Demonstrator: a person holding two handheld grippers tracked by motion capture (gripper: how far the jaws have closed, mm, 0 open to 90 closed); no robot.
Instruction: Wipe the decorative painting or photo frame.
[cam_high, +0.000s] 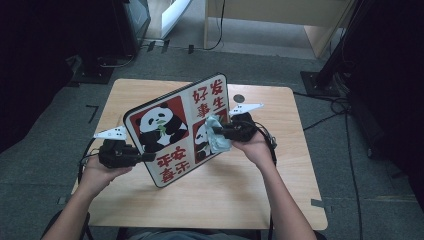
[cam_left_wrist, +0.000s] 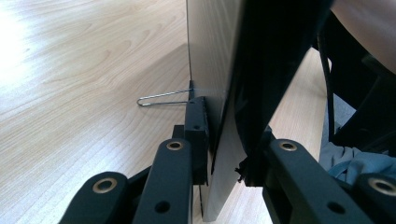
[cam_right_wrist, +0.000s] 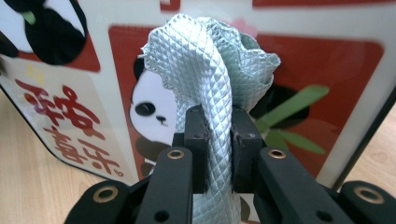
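A rounded board (cam_high: 175, 131) printed with pandas and red characters stands tilted on its lower edge on the wooden table (cam_high: 225, 192). My left gripper (cam_high: 145, 156) is shut on the board's left edge; in the left gripper view both pads clamp that edge (cam_left_wrist: 219, 93) at my left gripper (cam_left_wrist: 224, 135). My right gripper (cam_high: 221, 132) is shut on a pale green quilted cloth (cam_high: 216, 139), which presses against the board's printed face. In the right gripper view the cloth (cam_right_wrist: 210, 70) bunches up between the jaws of my right gripper (cam_right_wrist: 219, 135), in front of a panda panel of the board (cam_right_wrist: 327, 70).
A small dark round thing (cam_high: 239, 98) lies on the table behind the board. A thin wire loop (cam_left_wrist: 161, 99) sticks out from the board's back near the tabletop. Cables (cam_high: 345, 107) and a dark stand base (cam_high: 320, 82) are on the floor at right.
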